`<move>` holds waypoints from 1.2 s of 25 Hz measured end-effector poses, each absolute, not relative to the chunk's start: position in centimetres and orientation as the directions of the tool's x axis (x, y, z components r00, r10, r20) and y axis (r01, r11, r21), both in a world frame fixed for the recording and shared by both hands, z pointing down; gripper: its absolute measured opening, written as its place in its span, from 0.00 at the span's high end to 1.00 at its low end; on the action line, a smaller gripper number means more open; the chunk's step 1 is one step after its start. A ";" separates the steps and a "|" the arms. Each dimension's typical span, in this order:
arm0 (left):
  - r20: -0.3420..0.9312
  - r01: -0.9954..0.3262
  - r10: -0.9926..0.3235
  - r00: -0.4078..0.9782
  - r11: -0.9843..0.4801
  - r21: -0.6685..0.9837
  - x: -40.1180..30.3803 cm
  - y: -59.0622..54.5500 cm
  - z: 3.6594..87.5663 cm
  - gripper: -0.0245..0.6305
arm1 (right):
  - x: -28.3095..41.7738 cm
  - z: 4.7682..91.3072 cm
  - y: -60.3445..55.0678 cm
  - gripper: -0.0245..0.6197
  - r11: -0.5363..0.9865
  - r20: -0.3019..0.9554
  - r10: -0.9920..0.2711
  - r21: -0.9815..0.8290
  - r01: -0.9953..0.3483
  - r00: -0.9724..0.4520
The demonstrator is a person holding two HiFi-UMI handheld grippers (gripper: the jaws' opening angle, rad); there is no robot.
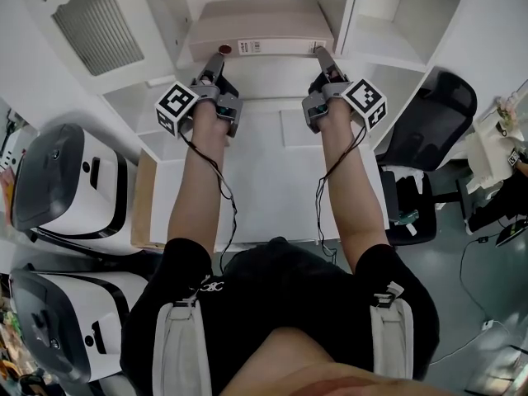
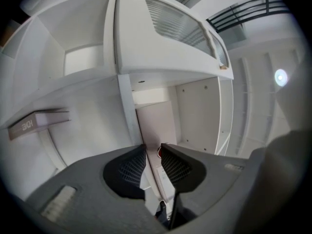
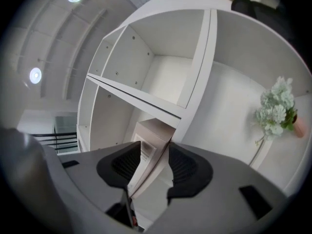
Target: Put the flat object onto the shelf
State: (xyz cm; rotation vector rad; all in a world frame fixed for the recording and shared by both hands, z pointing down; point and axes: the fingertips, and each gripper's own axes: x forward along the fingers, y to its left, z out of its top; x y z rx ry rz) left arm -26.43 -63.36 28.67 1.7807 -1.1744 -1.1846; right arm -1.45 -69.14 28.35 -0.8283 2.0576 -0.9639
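— What's in the shelf (image 1: 266, 79)?
— The flat box (image 1: 256, 25), lying level in the mouth of the middle compartment. It's pale pink, with a white label and a red dot on its near edge.
— Your fingers?
— My left gripper (image 1: 218, 58) and right gripper (image 1: 321, 54) each pinch one end.

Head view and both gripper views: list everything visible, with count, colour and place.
flat box: one, pale pink, in the middle shelf opening
shelf unit: one, white, ahead of the person
table: one, white, below the shelf
chair: one, black, right of the table
machines: two, white and black, left of the table
plant: one, pale green, at the right in the right gripper view
left gripper: one, grey, shut on the box's near left corner
right gripper: one, grey, shut on its near right corner
arms: two, bare, reaching forward
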 end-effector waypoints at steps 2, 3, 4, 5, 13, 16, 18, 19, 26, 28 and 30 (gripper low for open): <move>-0.306 -0.389 -0.936 0.172 -0.350 0.852 -26.4 -62.8 28.5 0.80 | -0.7 28.5 -68.7 0.70 0.524 -0.314 -0.797 -0.784 -0.332 -0.517; -0.297 -0.452 -0.939 0.171 -0.343 0.823 -26.4 -62.4 28.3 0.80 | -0.4 28.6 -68.4 0.70 0.531 -0.307 -0.805 -0.755 -0.384 -0.508; -0.287 -0.520 -0.943 0.168 -0.332 0.787 -26.3 -61.9 28.1 0.80 | -0.2 28.6 -68.1 0.70 0.536 -0.297 -0.813 -0.718 -0.444 -0.501; -0.276 -0.587 -0.947 0.164 -0.318 0.744 -26.2 -61.5 27.9 0.80 | 0.0 28.7 -67.8 0.70 0.540 -0.285 -0.821 -0.671 -0.508 -0.495; -0.220 -0.901 -0.965 0.142 -0.218 0.376 -24.6 -57.9 28.0 0.86 | -1.4 27.8 -62.8 0.95 0.506 -0.310 -0.835 -0.110 -0.856 -0.454; -0.205 -0.957 -0.971 0.122 -0.170 0.234 -23.7 -56.2 29.0 0.90 | -2.7 28.2 -60.6 0.96 0.517 -0.320 -0.813 -0.012 -0.856 -0.486; -0.191 -0.978 -0.974 0.119 -0.149 0.147 -23.1 -55.2 29.9 0.92 | -3.5 29.1 -59.5 0.96 0.515 -0.311 -0.809 0.034 -0.856 -0.499; -0.181 -0.985 -0.976 0.118 -0.138 0.101 -22.7 -54.7 30.5 0.92 | -3.9 29.7 -59.0 0.96 0.515 -0.304 -0.808 0.047 -0.856 -0.504; -0.077 -0.991 -0.988 0.136 -0.135 -0.027 -20.9 -52.1 36.0 0.93 | -5.5 35.3 -56.4 0.96 0.558 -0.226 -0.807 0.012 -0.830 -0.545; -0.059 -0.990 -0.989 0.139 -0.138 -0.012 -21.0 -51.5 37.1 0.93 | -5.8 36.3 -55.8 0.96 0.562 -0.207 -0.808 0.015 -0.827 -0.552; -0.043 -0.989 -0.988 0.147 -0.147 0.003 -21.0 -51.0 37.9 0.93 | -5.9 36.7 -55.2 0.96 0.563 -0.196 -0.808 0.021 -0.826 -0.556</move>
